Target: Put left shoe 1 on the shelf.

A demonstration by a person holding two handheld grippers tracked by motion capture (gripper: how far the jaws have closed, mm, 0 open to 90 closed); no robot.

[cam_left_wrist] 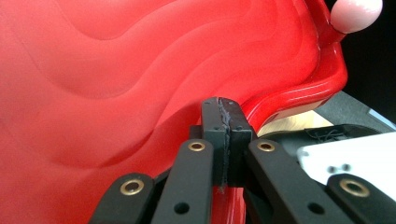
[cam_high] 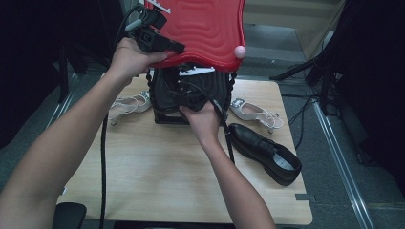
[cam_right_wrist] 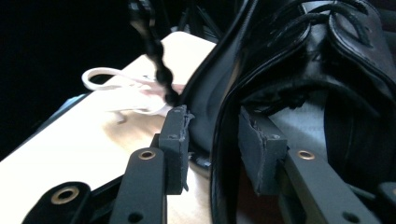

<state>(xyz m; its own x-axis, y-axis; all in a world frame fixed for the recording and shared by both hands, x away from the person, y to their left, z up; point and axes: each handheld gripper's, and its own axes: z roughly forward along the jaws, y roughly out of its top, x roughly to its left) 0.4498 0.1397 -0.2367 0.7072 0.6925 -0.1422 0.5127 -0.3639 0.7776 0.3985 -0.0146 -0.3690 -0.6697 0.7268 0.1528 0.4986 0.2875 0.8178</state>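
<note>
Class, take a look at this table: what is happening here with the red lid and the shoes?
A person holds a gripper in each hand. The left gripper is shut on the edge of the red lid, holding it raised above a black box. The right gripper reaches into the box with its fingers either side of a black shoe. Another black shoe and two white heeled sandals lie on the wooden table.

Box [cam_high: 165, 102] at tabletop [cam_high: 157, 176] rear, lid [cam_high: 205, 28] raised above. Sandal [cam_high: 126, 105] left of box, second sandal [cam_high: 253, 113] right. Shoe [cam_high: 267, 152] before second sandal. Another shoe [cam_right_wrist: 299, 70] inside box.
</note>
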